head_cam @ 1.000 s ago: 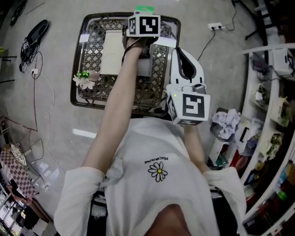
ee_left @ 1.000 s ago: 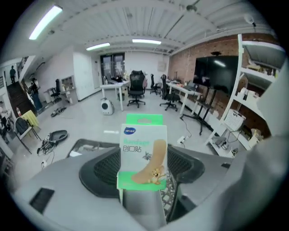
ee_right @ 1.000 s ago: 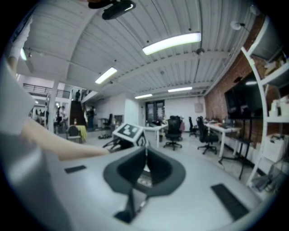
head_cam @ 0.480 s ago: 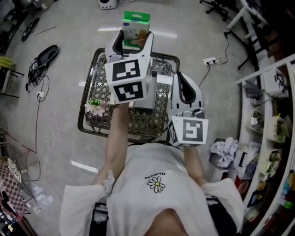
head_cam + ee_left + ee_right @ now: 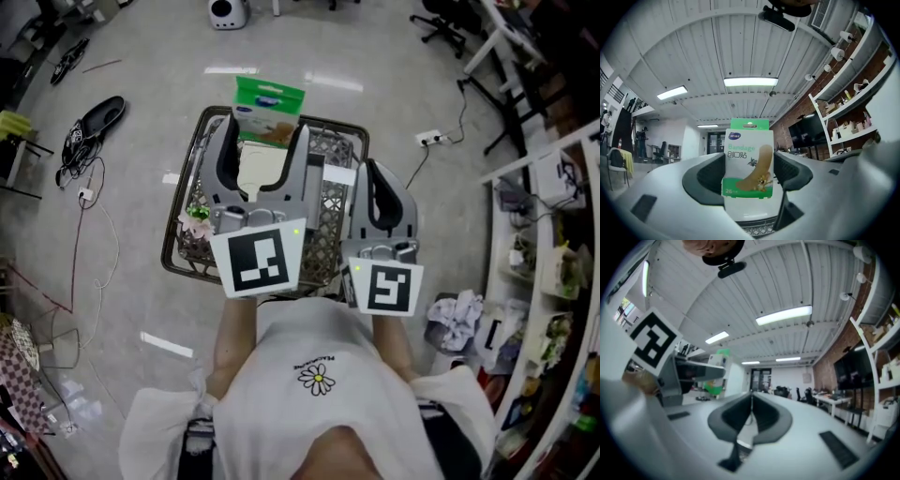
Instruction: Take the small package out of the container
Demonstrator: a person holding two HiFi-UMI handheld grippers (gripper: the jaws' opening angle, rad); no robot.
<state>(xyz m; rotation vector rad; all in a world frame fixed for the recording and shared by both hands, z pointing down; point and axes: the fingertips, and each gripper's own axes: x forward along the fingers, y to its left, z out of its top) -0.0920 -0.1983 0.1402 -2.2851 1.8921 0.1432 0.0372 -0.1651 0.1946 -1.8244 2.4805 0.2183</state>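
My left gripper (image 5: pixel 262 150) is raised above the dark wire basket (image 5: pixel 192 164) and shut on a small green and white bandage package (image 5: pixel 269 111), which stands upright between its jaws. In the left gripper view the package (image 5: pixel 749 158) fills the gap of the left gripper (image 5: pixel 749 173), and the view points up at the ceiling. My right gripper (image 5: pixel 382 178) hovers beside the basket's right rim with its jaws together and nothing in them. The right gripper (image 5: pixel 751 414) also points upward in the right gripper view. A flat white box (image 5: pixel 258 169) lies in the basket below.
A small flower (image 5: pixel 195 221) lies at the basket's left side. Black shoes (image 5: pixel 94 122) and cables (image 5: pixel 80 225) lie on the floor to the left. Shelves (image 5: pixel 553 244) stand on the right, with a crumpled white bag (image 5: pixel 455 314) at their foot. A power strip (image 5: pixel 429 137) lies past the basket.
My left gripper has lifted out of the basket with the bandage package and drawn back toward the body. The right gripper has barely moved.
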